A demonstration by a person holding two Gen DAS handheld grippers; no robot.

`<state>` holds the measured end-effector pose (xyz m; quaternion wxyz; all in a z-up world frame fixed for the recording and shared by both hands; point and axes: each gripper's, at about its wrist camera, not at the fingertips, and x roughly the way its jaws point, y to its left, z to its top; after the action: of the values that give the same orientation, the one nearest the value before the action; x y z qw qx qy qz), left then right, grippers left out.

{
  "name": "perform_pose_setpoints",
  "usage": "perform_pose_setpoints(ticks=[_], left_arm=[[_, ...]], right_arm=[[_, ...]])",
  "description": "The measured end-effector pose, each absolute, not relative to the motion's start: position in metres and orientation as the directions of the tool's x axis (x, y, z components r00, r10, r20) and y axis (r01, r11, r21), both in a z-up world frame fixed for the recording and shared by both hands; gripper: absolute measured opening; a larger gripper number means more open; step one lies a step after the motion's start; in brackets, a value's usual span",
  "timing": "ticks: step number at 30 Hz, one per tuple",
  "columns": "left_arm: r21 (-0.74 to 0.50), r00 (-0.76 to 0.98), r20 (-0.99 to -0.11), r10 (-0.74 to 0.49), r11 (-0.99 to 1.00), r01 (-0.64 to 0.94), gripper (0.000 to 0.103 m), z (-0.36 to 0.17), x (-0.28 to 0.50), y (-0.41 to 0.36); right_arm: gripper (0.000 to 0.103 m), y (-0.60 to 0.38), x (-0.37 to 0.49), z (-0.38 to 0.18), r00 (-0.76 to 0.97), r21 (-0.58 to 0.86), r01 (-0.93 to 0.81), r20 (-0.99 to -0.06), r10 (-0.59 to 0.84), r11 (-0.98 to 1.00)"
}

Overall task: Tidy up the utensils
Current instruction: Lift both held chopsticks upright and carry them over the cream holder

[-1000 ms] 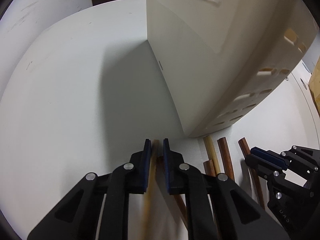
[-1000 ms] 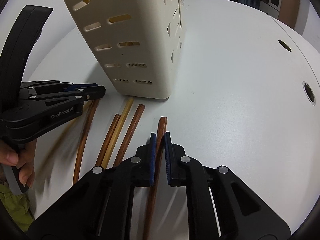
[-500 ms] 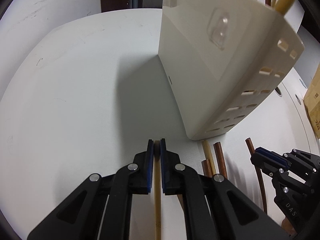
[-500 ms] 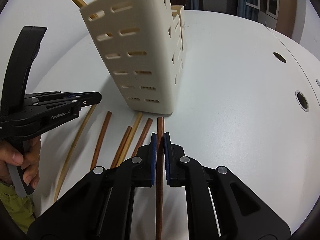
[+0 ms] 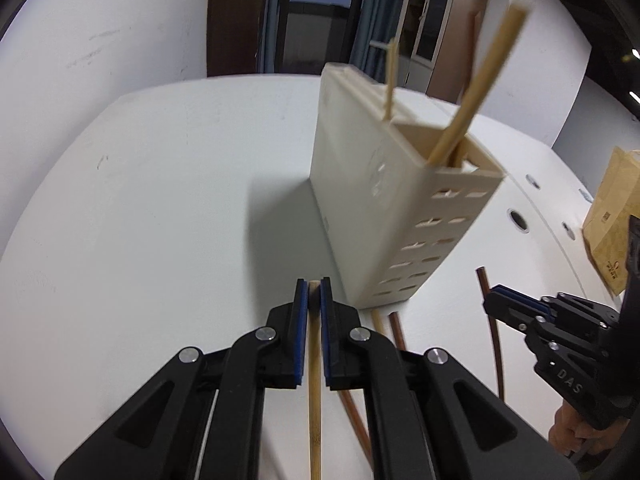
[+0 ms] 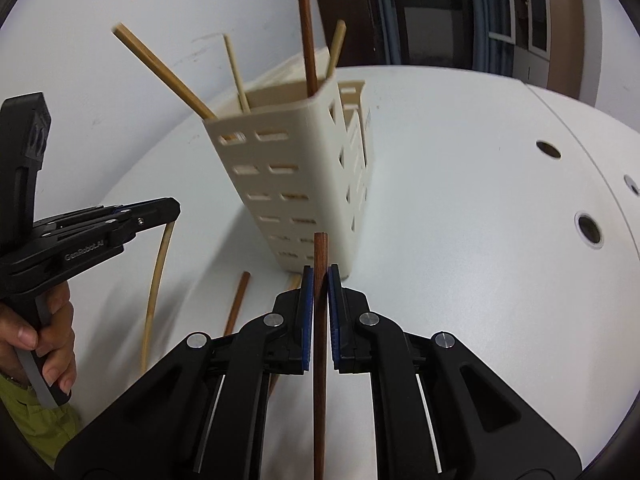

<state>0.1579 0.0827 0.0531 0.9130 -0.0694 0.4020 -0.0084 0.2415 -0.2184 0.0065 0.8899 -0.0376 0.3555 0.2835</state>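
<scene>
A cream slotted utensil holder [image 5: 400,208] stands on the white table [image 5: 160,200] with several chopsticks sticking out of it [image 6: 308,32]. My left gripper [image 5: 314,292] is shut on a light bamboo chopstick [image 5: 315,380] and holds it above the table, left of the holder; it also shows in the right wrist view [image 6: 160,210]. My right gripper [image 6: 320,276] is shut on a dark brown chopstick [image 6: 320,320], lifted in front of the holder [image 6: 296,184]; it also shows in the left wrist view [image 5: 496,300]. Loose chopsticks [image 6: 238,300] lie at the holder's foot.
A brown paper bag [image 5: 612,220] stands at the table's right side. Round cable holes [image 6: 588,228] are set in the table top. A white wall [image 5: 100,28] rises behind the table, with a dark doorway [image 5: 312,16] and cabinets beyond.
Both grippers have risen from the table, each lifting its chopstick. The holder now looks lower and farther, with its open top in sight.
</scene>
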Motion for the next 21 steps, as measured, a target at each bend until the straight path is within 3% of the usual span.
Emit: perform_pose_setpoints(ticks=[10,21], left_arm=[[-0.094,0.797,-0.6,-0.065,0.996,0.011,0.006,0.121,0.111,0.057],[-0.068,0.842,-0.536,-0.057,0.997,0.024,0.006,0.133,0.124,0.048]], right_arm=[[0.006,-0.226,0.219,0.051,0.659,0.121,-0.562,-0.533,0.531,0.818],[0.006,-0.231,0.215,0.078,0.711,0.083,-0.567,-0.453,0.538,0.82]])
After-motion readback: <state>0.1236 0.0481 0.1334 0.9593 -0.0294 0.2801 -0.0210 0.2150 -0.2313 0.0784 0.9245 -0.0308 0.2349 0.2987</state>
